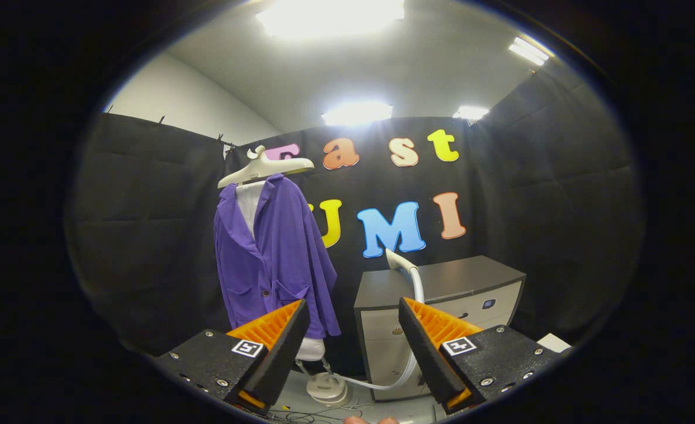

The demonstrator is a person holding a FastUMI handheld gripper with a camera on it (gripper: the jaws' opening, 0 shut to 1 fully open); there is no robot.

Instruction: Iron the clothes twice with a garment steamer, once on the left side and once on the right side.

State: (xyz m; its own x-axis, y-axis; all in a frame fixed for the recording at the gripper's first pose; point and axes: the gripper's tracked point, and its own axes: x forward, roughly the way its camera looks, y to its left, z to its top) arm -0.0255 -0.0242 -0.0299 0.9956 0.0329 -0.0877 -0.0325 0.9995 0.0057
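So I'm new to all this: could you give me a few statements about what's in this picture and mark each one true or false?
1. The gripper is open, with nothing between its fingers. True.
2. The purple jacket lies folded on top of the cabinet. False: it hangs on a pale hanger on a stand, beside the grey cabinet.
3. The steamer head rests on the cabinet's top. True, as far as the view shows.
4. The white hose runs from the steamer head up to the ceiling. False: it drops down the cabinet's front and curves along the floor toward the stand's base.
5. The steamer head is held in the gripper. False: it sits beyond the fingers, untouched.
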